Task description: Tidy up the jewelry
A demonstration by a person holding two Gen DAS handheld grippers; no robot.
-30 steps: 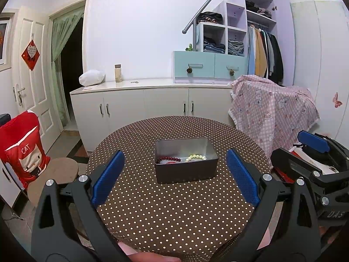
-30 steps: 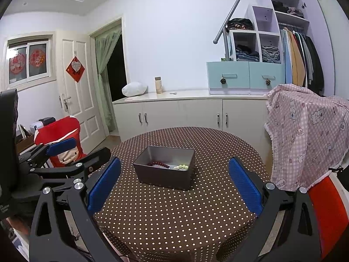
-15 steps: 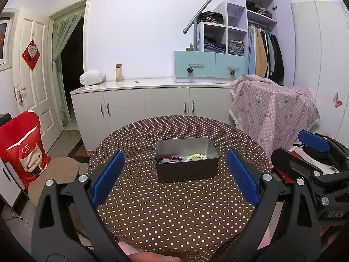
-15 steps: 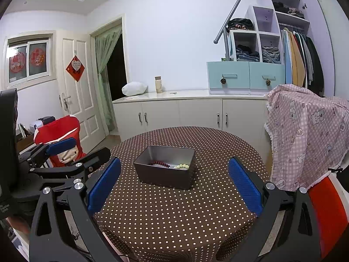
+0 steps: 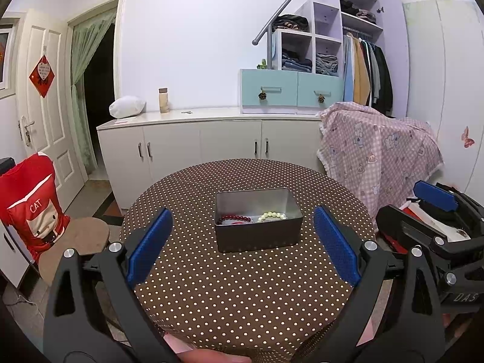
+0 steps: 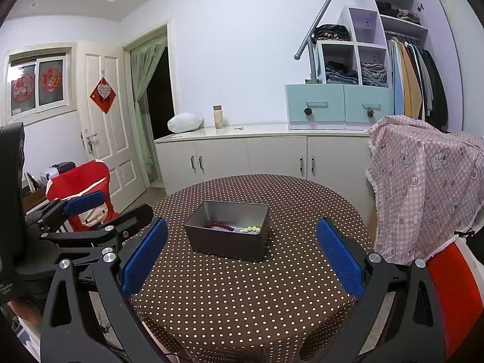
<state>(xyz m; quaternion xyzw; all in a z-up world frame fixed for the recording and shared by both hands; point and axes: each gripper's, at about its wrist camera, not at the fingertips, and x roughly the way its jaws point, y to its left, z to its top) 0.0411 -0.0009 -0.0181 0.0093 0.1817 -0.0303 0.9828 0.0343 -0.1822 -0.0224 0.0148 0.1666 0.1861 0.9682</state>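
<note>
A grey metal tin [image 5: 259, 236] [image 6: 227, 243] stands open in the middle of a round table with a brown polka-dot cloth [image 5: 242, 287] [image 6: 242, 296]. Inside lie a dark red bead bracelet [image 5: 235, 219] [image 6: 220, 227] and a pale green bead bracelet [image 5: 272, 215] [image 6: 251, 229]. My left gripper [image 5: 242, 242] is open and empty, held back from the tin at the table's near edge. My right gripper [image 6: 240, 252] is open and empty, also short of the tin. Each gripper shows in the other's view: the right one [image 5: 435, 211] and the left one [image 6: 81, 211].
A chair with a red cover [image 5: 33, 211] stands left of the table. A pink checked cloth [image 5: 378, 151] drapes something at the right. White cabinets [image 5: 205, 145] with blue drawers [image 5: 290, 93] and a wardrobe line the far wall.
Both views have shifted only slightly; the tin sits a touch further right in the left wrist view. Both grippers stay open and empty.
</note>
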